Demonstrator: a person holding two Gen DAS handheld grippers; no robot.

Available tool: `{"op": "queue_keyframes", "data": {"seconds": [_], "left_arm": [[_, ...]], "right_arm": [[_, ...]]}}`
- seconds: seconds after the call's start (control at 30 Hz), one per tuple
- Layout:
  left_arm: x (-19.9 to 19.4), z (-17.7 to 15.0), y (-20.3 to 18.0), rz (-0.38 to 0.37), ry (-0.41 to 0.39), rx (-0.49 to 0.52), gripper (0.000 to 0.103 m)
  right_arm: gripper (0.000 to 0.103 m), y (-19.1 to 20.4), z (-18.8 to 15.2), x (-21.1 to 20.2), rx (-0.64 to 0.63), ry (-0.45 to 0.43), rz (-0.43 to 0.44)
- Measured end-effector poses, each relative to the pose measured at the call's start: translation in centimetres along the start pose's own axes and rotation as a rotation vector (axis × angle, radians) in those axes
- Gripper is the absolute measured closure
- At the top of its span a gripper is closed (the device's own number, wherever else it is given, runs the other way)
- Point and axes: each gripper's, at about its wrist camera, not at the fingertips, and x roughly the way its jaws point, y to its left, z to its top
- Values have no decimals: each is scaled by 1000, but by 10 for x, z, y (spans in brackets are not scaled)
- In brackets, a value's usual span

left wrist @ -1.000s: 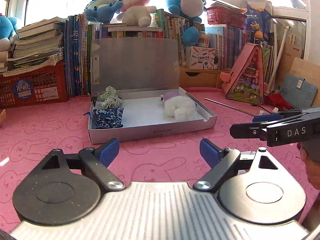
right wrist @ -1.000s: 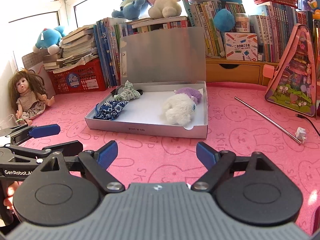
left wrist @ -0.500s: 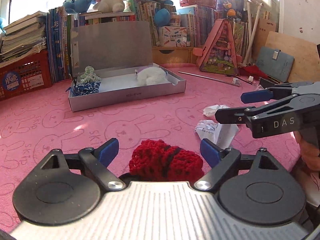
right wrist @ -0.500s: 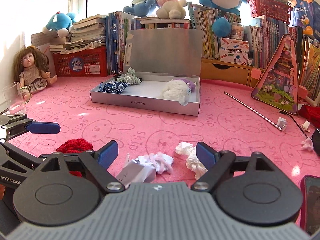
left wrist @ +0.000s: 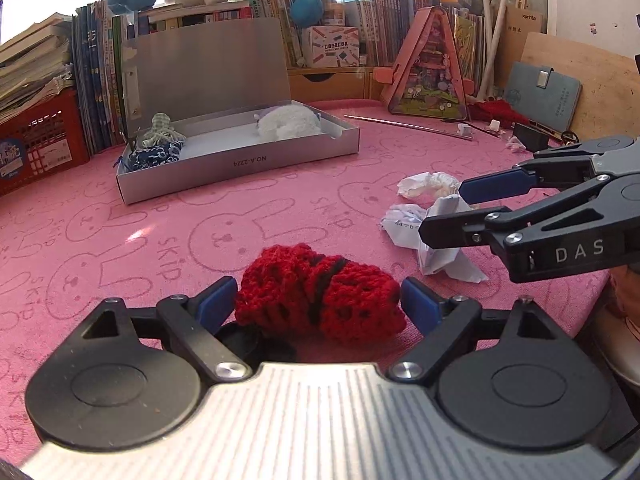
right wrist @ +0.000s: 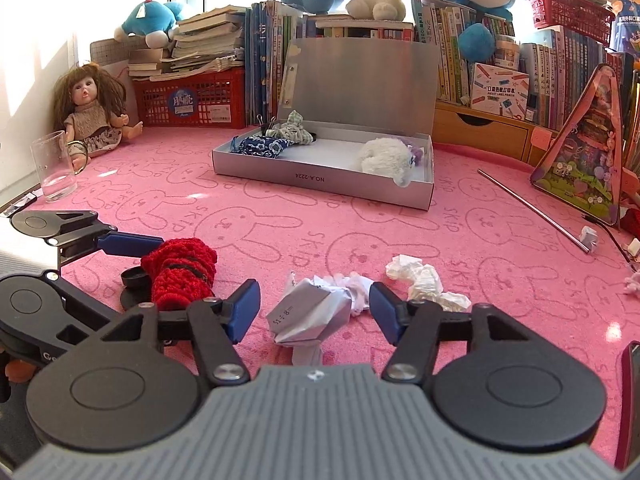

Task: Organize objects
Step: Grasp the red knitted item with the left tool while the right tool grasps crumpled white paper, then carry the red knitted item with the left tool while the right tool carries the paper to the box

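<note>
A red knitted piece (left wrist: 320,294) with a black stripe lies on the pink cloth between the open fingers of my left gripper (left wrist: 316,306); it also shows in the right wrist view (right wrist: 180,272). My right gripper (right wrist: 314,310) is open around a crumpled paper (right wrist: 316,312), also in the left wrist view (left wrist: 436,236). A second crumpled paper (right wrist: 426,280) lies to its right. The open silver box (right wrist: 320,178) holds a blue patterned pouch (right wrist: 264,146), a checked cloth (right wrist: 294,130) and a white plush (right wrist: 386,156).
A black round lid (right wrist: 136,278) lies beside the red piece. A clear glass (right wrist: 54,166) and a doll (right wrist: 92,110) are at the left. A metal rod (right wrist: 532,208) and a pink triangular case (right wrist: 588,152) are at the right. Books and plush toys line the back.
Both grippers have pulled back from the box and dropped low. The red knitted piece now sits between the left fingers and the crumpled paper between the right fingers.
</note>
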Motion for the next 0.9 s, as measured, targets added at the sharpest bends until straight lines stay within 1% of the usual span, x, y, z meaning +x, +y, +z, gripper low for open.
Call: {"op": "queue_keyframes", "data": {"seconds": [0.03,0.07,0.1,0.13,0.2,0.27,0.33,0.37,0.4,0.47,0.6,0.7,0.83,0.9], "left_arm": [[1,0,1,2,0,-2,12],[1,0,1,4,0,-4,12],[2,0,2,5,0,-8,12],[2,0,2,3,0,-13,13],[2,1,3,-6,2,-14,16],[1,1,2,-5,-2,-8,20],[2,2,2,-7,-2,-6,20],[2,2,2,-8,-1,-7,20],[2,2,2,-8,-1,-7,20],[2,3,2,-11,1,-11,20],[7,3,0,-10,9,-11,19],[12,4,0,-5,19,-6,18],[17,3,3,-23,29,-29,18],[17,4,3,-25,20,-28,22]], "right_arm": [[33,1,-1,0,-11,1,-6],[39,2,-2,0,-21,3,-14],[50,2,-3,1,-29,5,-25],[51,3,-3,1,-36,8,-40],[54,2,-3,-1,-35,6,-31],[54,2,-3,-2,-33,-1,-45],[53,0,-3,-1,-24,5,-46],[50,-1,-2,-1,-18,9,-41],[44,-2,-2,-1,-17,11,-40],[39,-1,-3,-2,-30,18,-32],[36,4,-7,-4,-79,24,-24],[35,10,-9,-2,-124,25,-34],[35,5,-7,3,-98,31,-42],[35,2,-7,5,-86,36,-50]]}}
